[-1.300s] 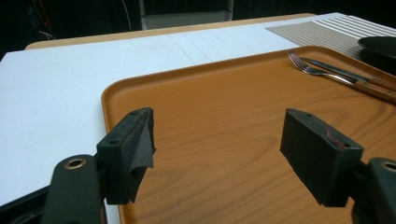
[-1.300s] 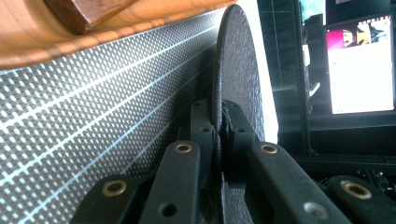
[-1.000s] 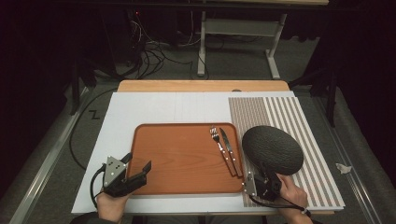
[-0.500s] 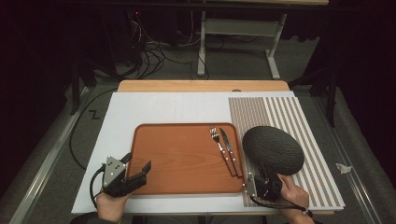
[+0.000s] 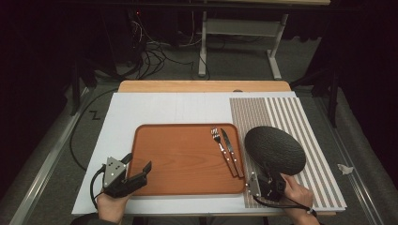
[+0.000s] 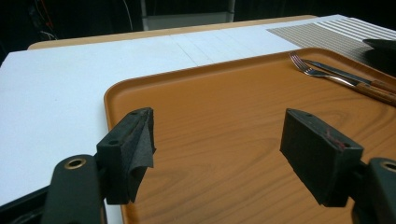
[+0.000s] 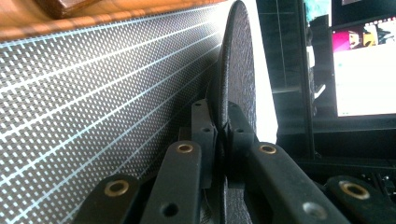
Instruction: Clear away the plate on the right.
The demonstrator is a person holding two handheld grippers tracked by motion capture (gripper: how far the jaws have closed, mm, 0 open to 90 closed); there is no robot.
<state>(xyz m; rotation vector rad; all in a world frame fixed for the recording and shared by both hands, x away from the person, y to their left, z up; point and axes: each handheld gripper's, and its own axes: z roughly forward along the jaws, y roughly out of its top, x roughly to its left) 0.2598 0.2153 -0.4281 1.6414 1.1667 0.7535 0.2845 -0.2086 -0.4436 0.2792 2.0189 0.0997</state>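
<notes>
1. The right claw [image 5: 263, 180], low in the right half of the high view, is clamped tight on the near rim of a round, dark, textured plate [image 5: 275, 150]; in the right gripper view its two black jaws pinch the thin edge of the plate [image 7: 236, 79] from both sides.
2. The plate sits tilted above the striped grey-and-white placemat [image 5: 300, 122], its far edge toward the frame's upper right, its near edge in the grip.
3. The rectangular orange-brown wooden tray [image 5: 183, 161] lies just left of the plate, at the frame's centre. So any carry toward it would run leftward, and the right hand is by far the nearer one.
4. A wooden-handled fork [image 5: 221, 147] and knife [image 5: 231, 150] lie side by side along the tray's right edge, long axes running toward the lower right, in the way of a plate set down there.
5. The left claw [image 5: 141, 169] rests at the tray's lower-left corner, jaws wide apart and empty, over bare tray wood.
6. The white worktop [image 5: 164, 108] carries it all.
</notes>
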